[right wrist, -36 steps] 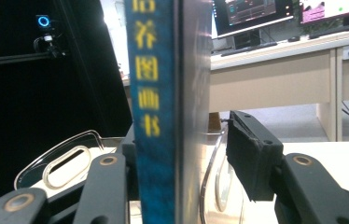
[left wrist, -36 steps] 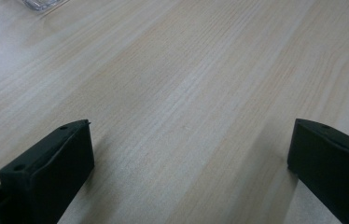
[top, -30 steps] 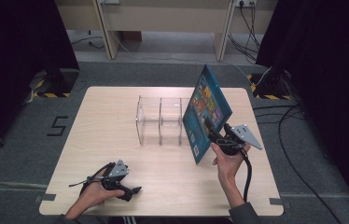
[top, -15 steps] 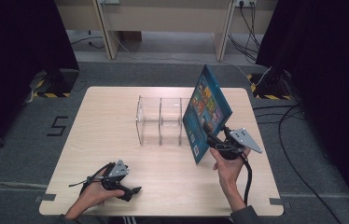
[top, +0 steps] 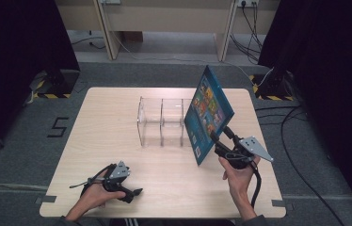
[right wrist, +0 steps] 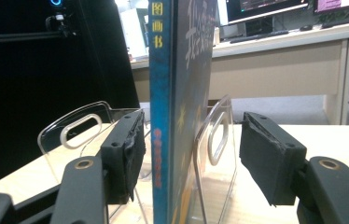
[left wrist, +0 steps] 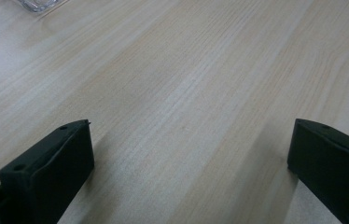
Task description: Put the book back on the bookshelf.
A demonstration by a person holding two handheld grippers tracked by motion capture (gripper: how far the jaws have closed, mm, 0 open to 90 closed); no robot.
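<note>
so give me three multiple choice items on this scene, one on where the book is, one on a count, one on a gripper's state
1. Where does the book stand?
A. in the right end of the clear rack
B. flat at the table's left edge
C. on the floor

2. How many slots does the rack have?
A. one
B. three
C. six

3. How do the right gripper jaws stand?
A. clamped on the book
B. apart, book between them untouched
C. shut on nothing

Key: 1 A, the high view shows it upright at the rack's right end. 2 B, clear dividers split the rack into three. 3 B, the right gripper view shows gaps between both pads and the book; the jaws have just been opening.
</note>
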